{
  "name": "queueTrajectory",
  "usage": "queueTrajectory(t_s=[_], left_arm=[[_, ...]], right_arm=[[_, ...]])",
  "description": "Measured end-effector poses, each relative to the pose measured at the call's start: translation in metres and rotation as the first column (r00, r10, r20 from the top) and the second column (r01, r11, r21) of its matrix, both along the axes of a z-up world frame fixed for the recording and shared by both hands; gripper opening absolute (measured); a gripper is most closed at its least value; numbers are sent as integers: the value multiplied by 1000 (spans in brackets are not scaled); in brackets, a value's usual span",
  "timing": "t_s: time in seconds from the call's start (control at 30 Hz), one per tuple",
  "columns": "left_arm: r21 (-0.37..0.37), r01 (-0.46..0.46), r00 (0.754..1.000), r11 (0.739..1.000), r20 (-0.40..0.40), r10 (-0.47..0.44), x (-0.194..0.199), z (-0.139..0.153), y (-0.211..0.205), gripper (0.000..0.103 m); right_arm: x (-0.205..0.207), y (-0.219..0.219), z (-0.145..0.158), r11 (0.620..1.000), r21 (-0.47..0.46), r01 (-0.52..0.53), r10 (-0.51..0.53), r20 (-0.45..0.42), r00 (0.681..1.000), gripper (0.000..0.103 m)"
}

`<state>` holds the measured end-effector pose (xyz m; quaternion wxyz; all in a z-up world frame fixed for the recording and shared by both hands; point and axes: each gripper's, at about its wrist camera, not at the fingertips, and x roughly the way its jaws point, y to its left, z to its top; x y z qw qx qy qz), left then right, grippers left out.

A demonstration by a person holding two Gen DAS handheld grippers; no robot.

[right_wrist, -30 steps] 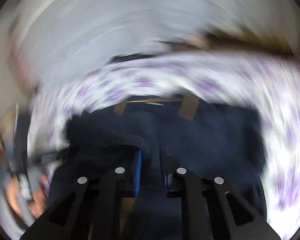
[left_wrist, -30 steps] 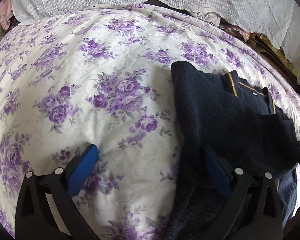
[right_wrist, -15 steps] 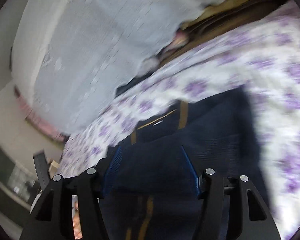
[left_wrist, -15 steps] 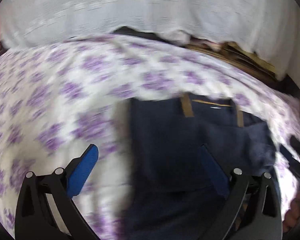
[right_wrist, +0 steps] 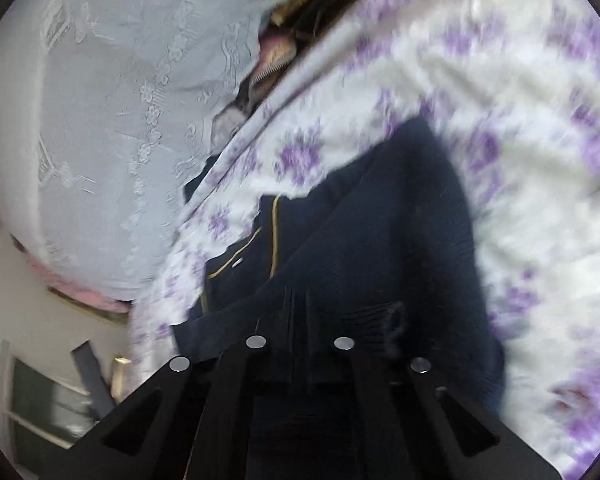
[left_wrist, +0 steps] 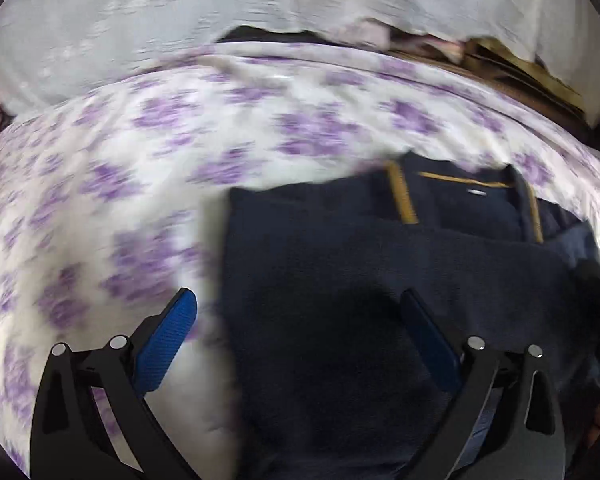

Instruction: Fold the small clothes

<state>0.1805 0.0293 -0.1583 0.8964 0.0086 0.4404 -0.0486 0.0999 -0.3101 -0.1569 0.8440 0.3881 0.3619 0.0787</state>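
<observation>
A: What is on the bed?

B: A dark blue top (left_wrist: 380, 280). It lies on a white sheet with purple flowers (left_wrist: 148, 184). It has thin gold stripes (left_wrist: 402, 196) by the neck.

A: Is there a name or any words on it?

B: There is a tiny white tag (left_wrist: 478, 191) inside the neck. It is too small and blurry to read. I see no other writing.

A: What is the left gripper (left_wrist: 298, 320) doing?

B: Its jaws are spread wide and hold nothing. One blue pad (left_wrist: 166, 344) is over the sheet. The other pad is over the top, near its left edge.

A: And the right gripper (right_wrist: 300, 320)?

B: Its two arms are close together, and the ribbed edge of the top bunches up right between them. The pads are hidden by the cloth, so it looks like it is pinching the top.

A: What is behind the bed?

B: A white lace cloth (right_wrist: 112, 120) hangs there. There is some pink cloth (right_wrist: 278, 50) and dark stuff beside it, but that part is blurry.
</observation>
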Motion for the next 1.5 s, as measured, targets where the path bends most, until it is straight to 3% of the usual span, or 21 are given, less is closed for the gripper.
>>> queueTrajectory(t_s=[0.07, 0.1, 0.13, 0.2, 0.27, 0.33, 0.37, 0.4, 0.43, 0.57, 0.63, 0.8, 0.97, 1.23, 1.43, 1.5], left_arm=[[-105, 31, 1000, 994, 0, -32, -11, 7, 18, 98], [-136, 43, 999, 990, 7, -43, -16, 11, 23, 98], [-162, 62, 998, 985, 20, -59, -22, 14, 27, 98], [-192, 121, 992, 974, 45, -114, -34, 21, 23, 98], [-201, 184, 983, 962, 34, -180, -41, 19, 13, 98], [-122, 212, 976, 970, -29, -217, -42, 2, -3, 99], [-71, 205, 977, 976, -47, -208, -41, -7, -8, 99], [-70, 198, 977, 978, -62, -202, -39, -13, -9, 99], [-106, 184, 978, 977, -75, -192, -38, -12, -4, 99], [-182, 160, 981, 970, -82, -177, -55, -8, 18, 99], [-165, 175, 980, 971, -69, -188, -73, -7, 23, 98], [-173, 253, 963, 952, -56, -265, -113, -8, 15, 98], [-52, 264, 961, 963, -75, -268, -138, -20, 6, 99], [-86, 244, 965, 966, -80, -251, -192, -22, 37, 99], [-112, 224, 969, 968, -79, -234, -225, -21, 56, 99], [-125, 222, 969, 967, -83, -233, -234, -20, 59, 99]], right_arm=[[-11, 9, 17, 996, -82, 18, -15, 43, 999, 40], [-15, 14, 25, 995, -101, 4, 3, 77, 997, 60], [-19, 24, 33, 994, -110, -23, 35, 109, 993, 63], [-24, 46, 42, 987, -100, -128, 141, 137, 981, 63], [-22, 64, 34, 971, -54, -231, 236, 112, 965, 63], [-18, 69, 15, 969, -54, -240, 242, 33, 970, 61], [-18, 64, 6, 973, -49, -227, 228, 14, 974, 54], [-18, 56, -1, 977, -28, -213, 214, 11, 977, 36], [-20, 47, -3, 982, -11, -190, 190, -6, 982, 29], [-47, 22, 0, 995, -12, -101, 101, -3, 995, 35], [-68, 23, 12, 994, -76, -78, 80, 21, 997, 54], [-112, 38, 19, 969, -83, -232, 237, 57, 970, 63], [-134, 47, 4, 945, -157, -286, 288, -5, 958, 61], [-177, 26, 6, 958, -159, -240, 243, 3, 970, 62], [-216, -2, 5, 979, -96, -178, 184, 52, 982, 62], [-232, -9, 8, 983, -122, -140, 149, 65, 987, 62]])
